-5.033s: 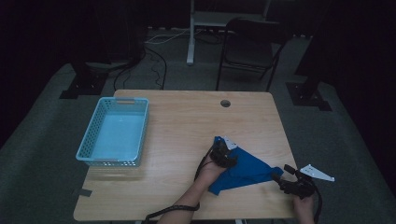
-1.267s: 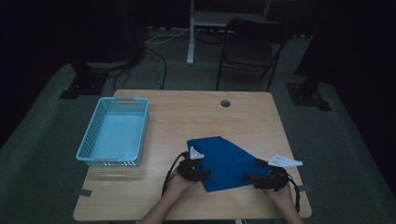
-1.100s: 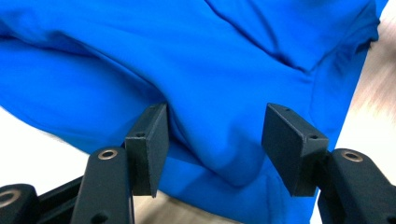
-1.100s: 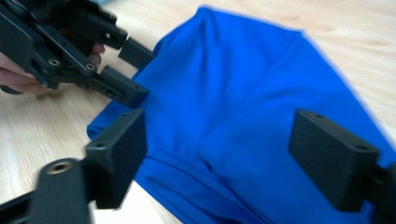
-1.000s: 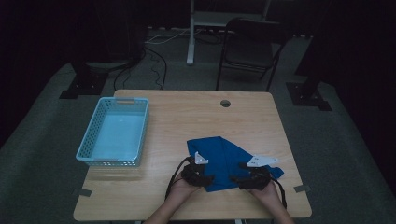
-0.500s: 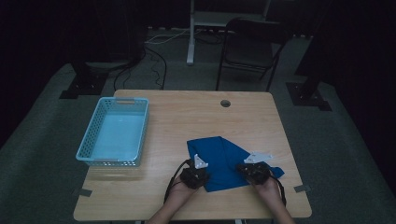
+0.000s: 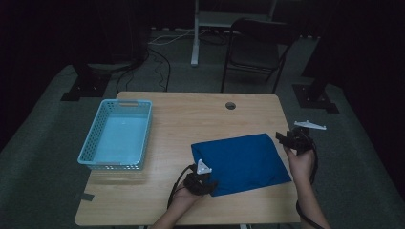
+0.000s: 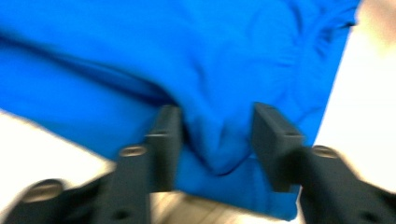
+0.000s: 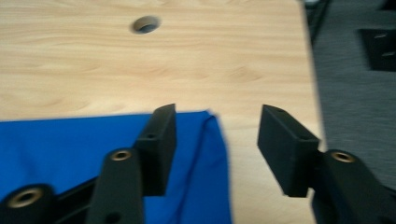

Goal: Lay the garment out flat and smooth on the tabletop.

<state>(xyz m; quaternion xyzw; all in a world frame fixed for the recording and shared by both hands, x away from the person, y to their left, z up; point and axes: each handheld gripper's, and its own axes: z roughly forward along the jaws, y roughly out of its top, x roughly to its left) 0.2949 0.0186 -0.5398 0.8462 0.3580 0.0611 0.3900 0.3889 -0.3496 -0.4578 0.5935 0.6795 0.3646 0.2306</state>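
cloth | blue cloth [image 7: 241,160] is lying folded by the desk's [image 7: 191,114] near right corner | left fingers [image 8: 163,140] just opening, fold bunching between, steadying it | right gripper [image 9: 212,149] hovering apart over the far corner, lining up.

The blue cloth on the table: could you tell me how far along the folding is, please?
Done: the blue cloth lies flat on the table as a neat folded rectangle. In hand: the left gripper straddles a bunched near edge, jaws apart; the right gripper, open, hovers by the far right corner. Probably left: another fold, or moving it to the light blue basket, which holds nothing.
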